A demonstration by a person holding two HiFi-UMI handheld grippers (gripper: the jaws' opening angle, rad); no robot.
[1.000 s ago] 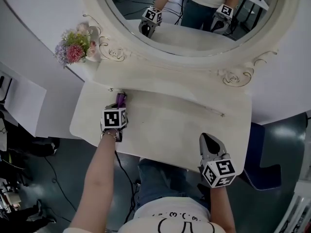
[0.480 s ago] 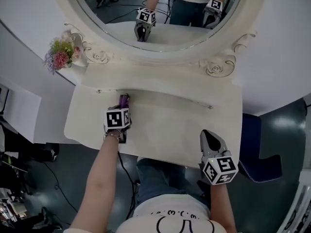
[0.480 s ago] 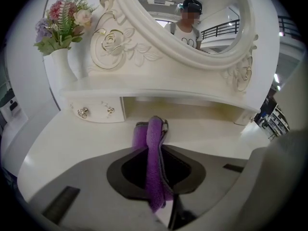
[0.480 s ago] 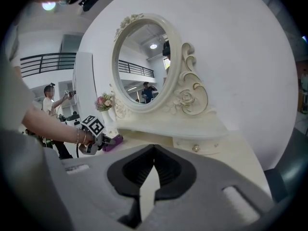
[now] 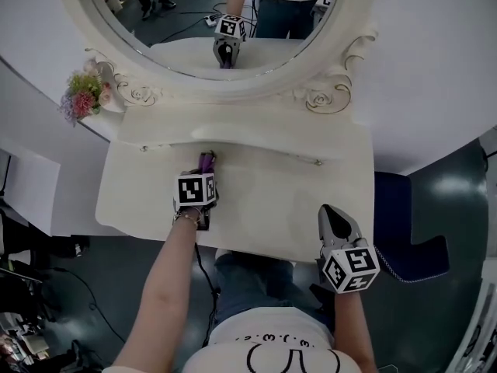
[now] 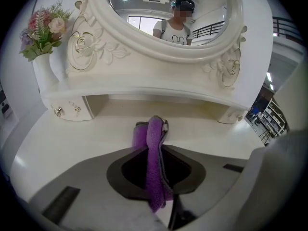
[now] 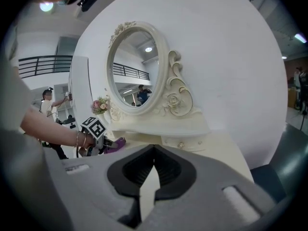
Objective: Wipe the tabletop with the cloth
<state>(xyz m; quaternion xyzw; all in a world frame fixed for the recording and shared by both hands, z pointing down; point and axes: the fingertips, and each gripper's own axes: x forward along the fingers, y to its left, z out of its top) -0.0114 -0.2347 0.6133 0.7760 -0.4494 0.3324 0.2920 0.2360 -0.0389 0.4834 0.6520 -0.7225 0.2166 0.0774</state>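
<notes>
A purple cloth (image 5: 206,161) lies pressed on the cream tabletop (image 5: 272,200), a little left of its middle and near the raised back shelf. My left gripper (image 5: 205,169) is shut on it. In the left gripper view the cloth (image 6: 155,153) stands as a folded strip clamped between the jaws, its front end on the tabletop (image 6: 72,143). My right gripper (image 5: 334,217) hovers over the table's front right edge, shut with nothing in it. The right gripper (image 7: 154,147) points towards the dresser, and that view also shows the cloth (image 7: 117,143) at the left.
A large oval mirror (image 5: 210,14) in a carved cream frame rises behind the table. A vase of flowers (image 5: 80,97) stands on the shelf at the back left. A small drawer with knobs (image 6: 65,110) sits under the shelf. A blue seat (image 5: 404,231) is at the right.
My left gripper has slid the cloth to the right along the tabletop, away from the left drawer. The right gripper has stayed by the front edge.
</notes>
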